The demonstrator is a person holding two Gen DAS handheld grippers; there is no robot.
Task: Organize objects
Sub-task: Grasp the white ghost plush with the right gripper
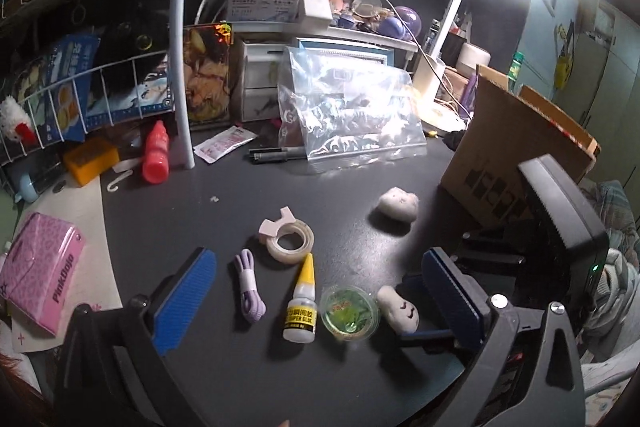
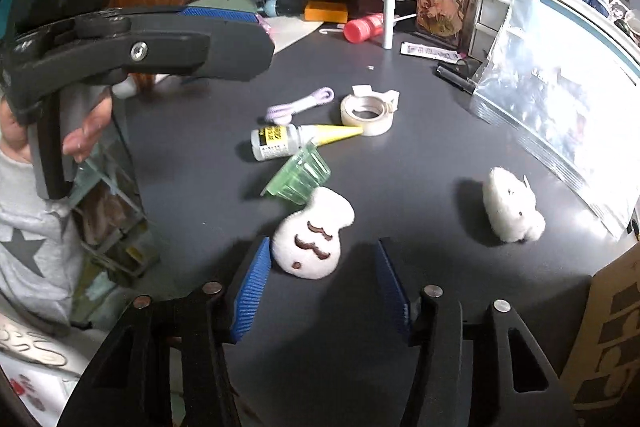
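My left gripper [image 1: 318,259] hangs wide open over a row of small things on the dark table [image 1: 240,367]: a purple cable bundle [image 1: 250,287], a super glue bottle [image 1: 300,311], a green plastic cup [image 1: 352,313] and a tape roll [image 1: 286,241]. None of them touches its pads. My right gripper [image 2: 323,247] is open around the near end of a white plush with a moustache [image 2: 310,239]. The left pad lies against the plush and the right pad stands apart. A second white plush [image 2: 512,205] lies further right.
Clear zip bags [image 1: 352,123] lean at the back with pens [image 1: 276,155] in front. A cardboard box [image 1: 516,147] stands on the right. A wire rack [image 1: 80,87], a red bottle [image 1: 157,155] and a pink tissue pack [image 1: 40,283] crowd the left. A hand [image 2: 88,127] holds the left gripper's handle.
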